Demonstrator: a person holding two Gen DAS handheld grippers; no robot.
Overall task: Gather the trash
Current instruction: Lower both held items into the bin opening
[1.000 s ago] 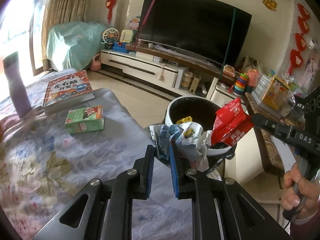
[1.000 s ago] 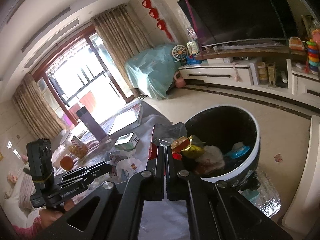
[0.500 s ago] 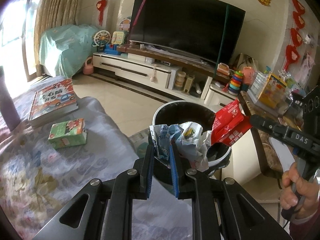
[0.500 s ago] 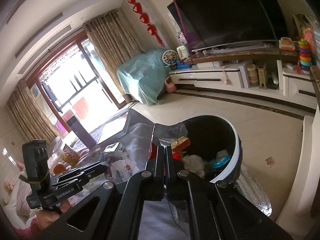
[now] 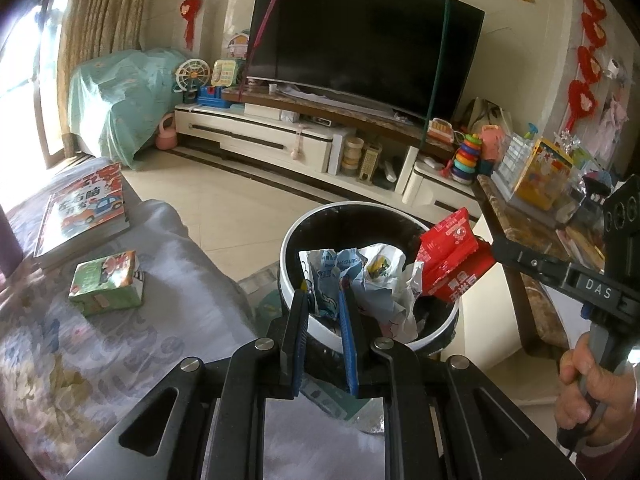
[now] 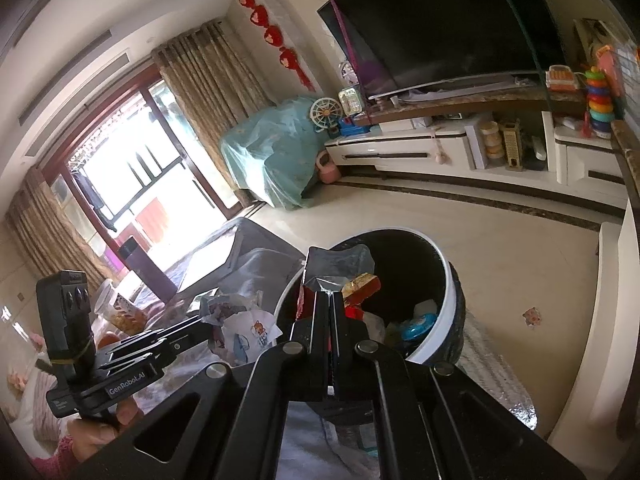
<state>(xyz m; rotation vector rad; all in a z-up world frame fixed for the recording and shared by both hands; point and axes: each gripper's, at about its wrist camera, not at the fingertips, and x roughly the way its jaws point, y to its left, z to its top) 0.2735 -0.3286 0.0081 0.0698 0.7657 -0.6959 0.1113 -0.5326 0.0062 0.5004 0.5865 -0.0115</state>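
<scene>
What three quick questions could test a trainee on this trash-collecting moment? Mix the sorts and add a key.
1. True or false: the left gripper is empty.
2. The right gripper holds: A) a red wrapper B) a book C) a green carton
3. Fill in: both loads hang over the ___.

Key: 1 false, it grips crumpled white wrappers; 2 A; 3 trash bin.
</scene>
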